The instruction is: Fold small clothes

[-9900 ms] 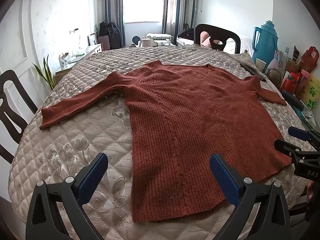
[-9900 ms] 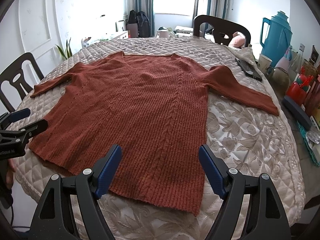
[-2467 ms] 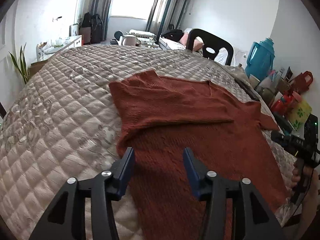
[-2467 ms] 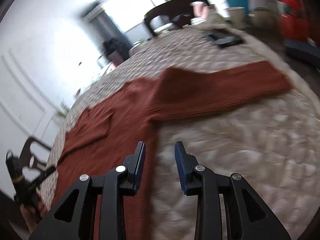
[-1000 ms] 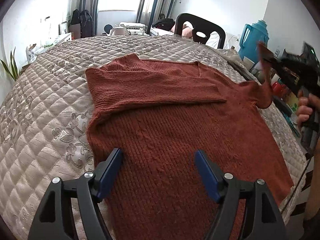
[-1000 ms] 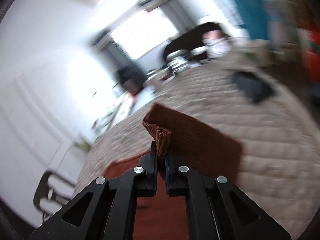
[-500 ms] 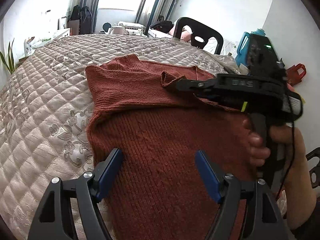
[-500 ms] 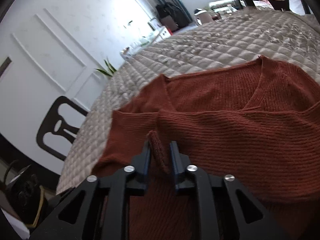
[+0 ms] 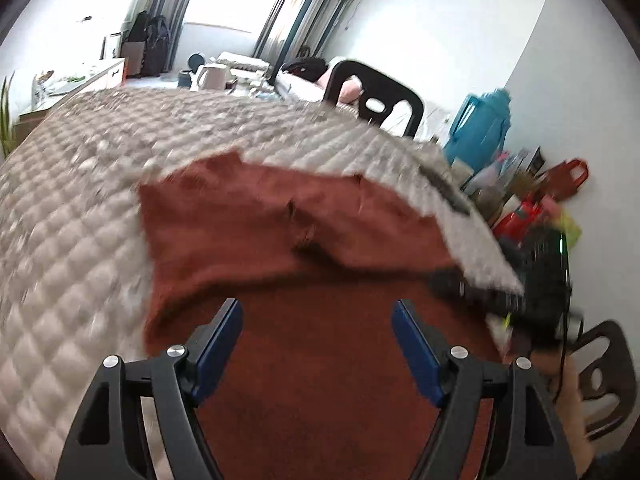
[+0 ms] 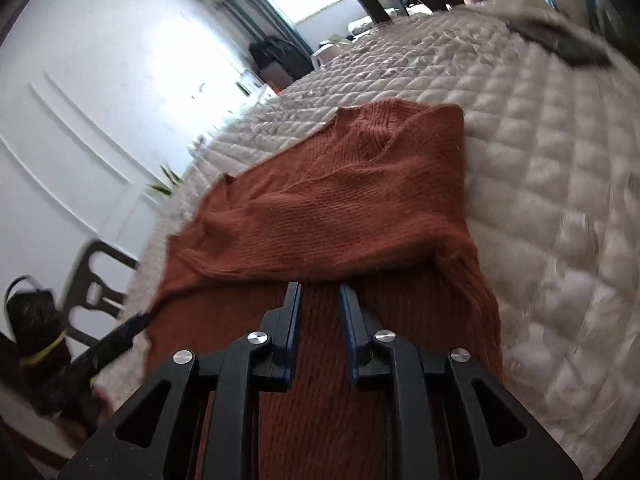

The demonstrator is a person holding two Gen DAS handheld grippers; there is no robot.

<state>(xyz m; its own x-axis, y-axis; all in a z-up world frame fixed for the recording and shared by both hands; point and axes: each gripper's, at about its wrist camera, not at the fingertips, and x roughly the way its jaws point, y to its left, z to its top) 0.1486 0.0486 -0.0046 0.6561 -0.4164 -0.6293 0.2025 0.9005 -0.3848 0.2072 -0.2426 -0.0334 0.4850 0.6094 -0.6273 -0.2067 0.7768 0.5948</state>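
Right hand-held gripper (image 10: 320,304), black with blue pads, hovers over the body of a rust-red ribbed knit sweater (image 10: 340,208) with its jaws a narrow gap apart and nothing pinched between them; they opened within the last second and have held that gap since. Left hand-held gripper (image 9: 316,328) is spread wide above the sweater's lower half, likewise gripping nothing.

The sweater lies flat on a beige quilted floral bedspread (image 10: 540,160), both sleeves folded across the chest so that the garment forms a rough rectangle with the V-neck at the far end.

The right wrist view alone shows the knit's ribbing sharply, the fold line of the top sleeve just ahead of the pads, a white panelled wall (image 10: 80,120) and a dark chair (image 10: 96,280) at the bed's left side, and a dark flat object (image 10: 560,40) lying on the far corner of the bedspread. The left gripper's finger reaches in at that view's lower left.

The left wrist view, blurred by motion, alone shows the right gripper from outside, at the sweater's right edge, with a hand (image 9: 568,396) below it. It also shows a teal thermos jug (image 9: 480,128), a red bag (image 9: 568,176) and clutter at the right wall, a black chair back (image 9: 376,96) beyond the bed, and striped curtains (image 9: 304,24)
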